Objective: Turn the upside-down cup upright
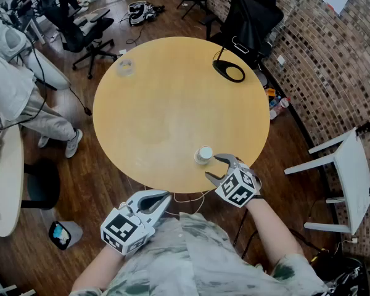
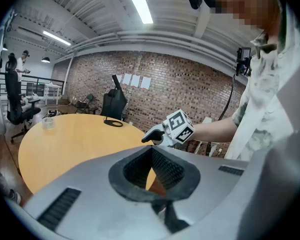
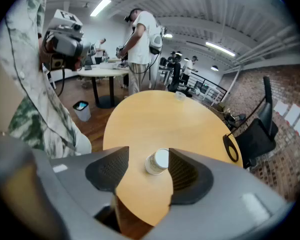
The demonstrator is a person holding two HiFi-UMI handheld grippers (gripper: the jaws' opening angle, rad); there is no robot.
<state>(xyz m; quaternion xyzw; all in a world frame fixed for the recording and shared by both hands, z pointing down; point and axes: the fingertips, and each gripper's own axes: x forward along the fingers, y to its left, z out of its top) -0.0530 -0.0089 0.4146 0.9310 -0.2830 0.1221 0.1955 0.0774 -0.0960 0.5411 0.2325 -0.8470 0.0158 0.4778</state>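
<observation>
A white paper cup (image 1: 203,155) stands upside down, flat base up, on the round wooden table (image 1: 172,110) near its front edge. My right gripper (image 1: 213,168) hovers just off that edge, angled down at the cup, jaws apart and empty. In the right gripper view the cup (image 3: 157,162) shows beyond the gap of the right gripper (image 3: 147,154), not touched by either pad. My left gripper (image 1: 165,197) is held low in front of my body, off the table, jaws together with nothing in them. Its closed tips frame the table in the left gripper view (image 2: 152,153).
A black ring-shaped stand (image 1: 229,70) lies at the table's far right and a small clear object (image 1: 124,66) at the far left. Office chairs (image 1: 86,32) stand beyond the table, a white chair (image 1: 348,165) to the right. People stand at another table (image 3: 110,73).
</observation>
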